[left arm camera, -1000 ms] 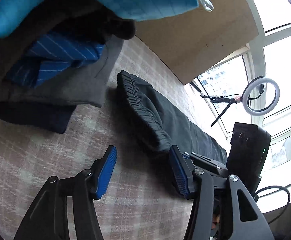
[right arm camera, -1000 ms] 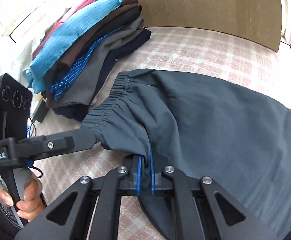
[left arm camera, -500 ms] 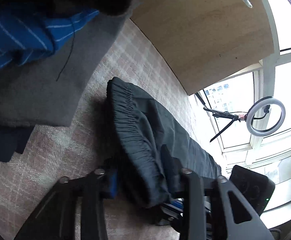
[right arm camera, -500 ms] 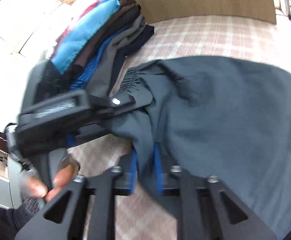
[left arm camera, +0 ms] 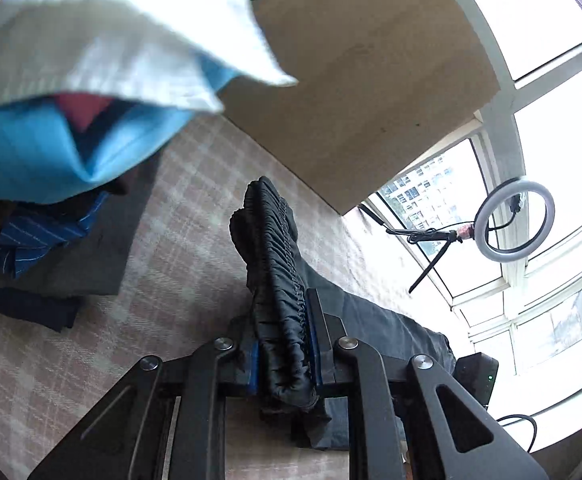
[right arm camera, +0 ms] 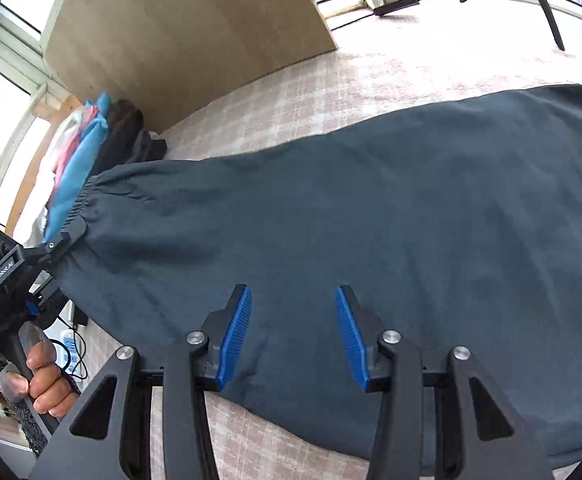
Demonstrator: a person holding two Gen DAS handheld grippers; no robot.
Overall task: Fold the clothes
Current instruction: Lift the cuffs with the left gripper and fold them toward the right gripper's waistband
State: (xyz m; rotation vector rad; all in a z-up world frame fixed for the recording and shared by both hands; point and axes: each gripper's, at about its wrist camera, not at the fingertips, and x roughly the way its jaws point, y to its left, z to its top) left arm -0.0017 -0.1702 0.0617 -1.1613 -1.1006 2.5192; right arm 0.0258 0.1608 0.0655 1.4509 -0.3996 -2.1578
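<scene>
Dark grey trousers (right arm camera: 371, 216) lie spread across the plaid-covered surface (right arm camera: 331, 80). My left gripper (left arm camera: 283, 344) is shut on their gathered elastic waistband (left arm camera: 275, 256), which stands up between the blue pads. In the right wrist view the left gripper (right arm camera: 71, 236) holds the waistband at the trousers' left end. My right gripper (right arm camera: 291, 332) is open and empty, just above the trousers' near edge, with the blue pads (right arm camera: 235, 336) wide apart.
A stack of folded clothes (left arm camera: 51, 184) sits on the left, with blue, white and dark pieces; it also shows in the right wrist view (right arm camera: 91, 148). A tan board (right arm camera: 179, 32) stands behind. A ring light (left arm camera: 515, 220) on a tripod stands by the windows.
My left gripper closed on the waistband and lifted it. My right gripper let go of the trousers, opened, and now sits over the spread fabric.
</scene>
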